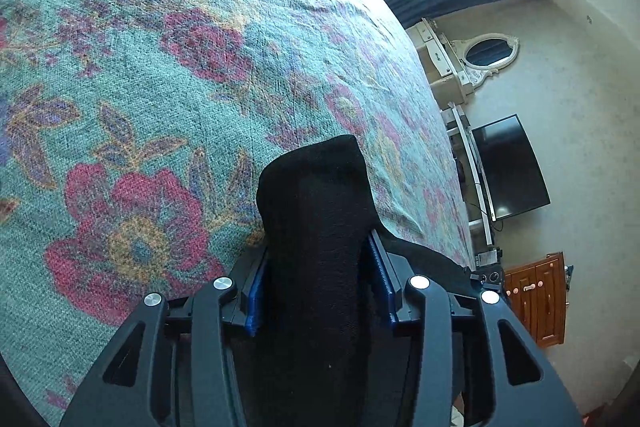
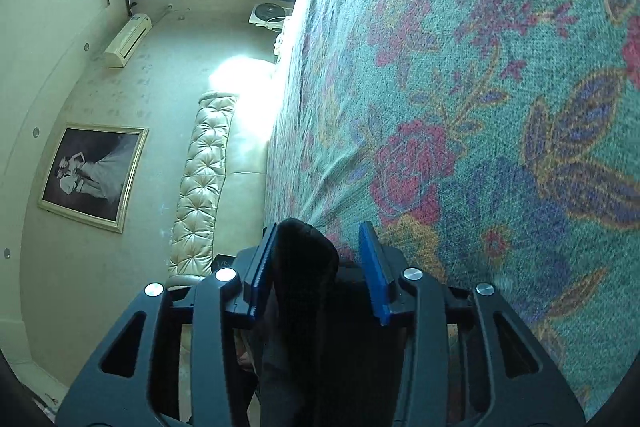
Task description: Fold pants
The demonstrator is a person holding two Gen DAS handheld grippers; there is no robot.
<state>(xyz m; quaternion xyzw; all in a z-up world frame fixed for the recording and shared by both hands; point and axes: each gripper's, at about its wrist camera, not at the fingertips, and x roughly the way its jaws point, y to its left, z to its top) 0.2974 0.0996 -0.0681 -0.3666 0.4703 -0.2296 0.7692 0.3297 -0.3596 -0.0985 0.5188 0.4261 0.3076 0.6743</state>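
Both grippers sit low over the bed cover [image 1: 168, 75], each with a fold of the black pants [image 1: 316, 227] between its blue pads. In the left wrist view we see the left gripper [image 1: 318, 283] at lower centre; cloth fills the whole gap between the fingers [image 1: 256, 291] and juts past the tips toward mid-frame, long axis running straight out along the fingers. Whether the pads press or merely flank the cloth we cannot tell; the gap looks moderate. In the right wrist view the right gripper [image 2: 320, 267] stands at lower centre, fingers spread: the black fold leans on the left pad [image 2: 262, 267], while bare space separates it from the right pad. So we judge the right hold released, the cloth merely resting there. Pants lie between and below both sets of fingers, the bulk trailing back under the cameras, hidden. Neither hand reads nearer. The next move likely hinges on drawing the fingers back along the cloth's axis without dragging the fold.
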